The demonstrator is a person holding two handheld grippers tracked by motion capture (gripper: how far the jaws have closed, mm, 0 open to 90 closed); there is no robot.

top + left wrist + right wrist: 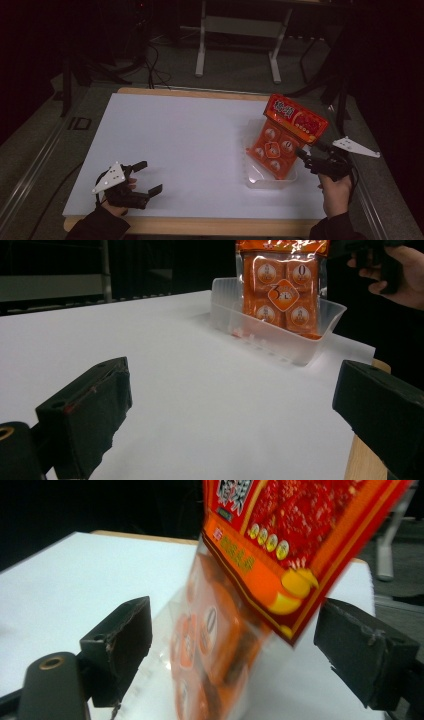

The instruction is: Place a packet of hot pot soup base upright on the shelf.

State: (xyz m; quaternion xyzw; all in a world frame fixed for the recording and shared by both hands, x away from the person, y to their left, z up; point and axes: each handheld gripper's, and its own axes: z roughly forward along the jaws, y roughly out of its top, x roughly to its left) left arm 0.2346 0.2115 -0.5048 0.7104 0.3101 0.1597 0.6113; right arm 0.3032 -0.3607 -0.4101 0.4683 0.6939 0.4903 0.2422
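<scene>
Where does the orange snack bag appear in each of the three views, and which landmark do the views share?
High view: the orange snack bag stands at the right, in the clear plastic tray.
Left gripper view: the bag is at the top, right of centre, in the tray.
Right gripper view: the bag hangs close, between the open jaws.
Shared landmark: the white table sheet.

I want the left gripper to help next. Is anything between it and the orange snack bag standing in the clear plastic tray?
Nothing visible: bare white tabletop lies between the left gripper and the tray holding the bag.
</scene>
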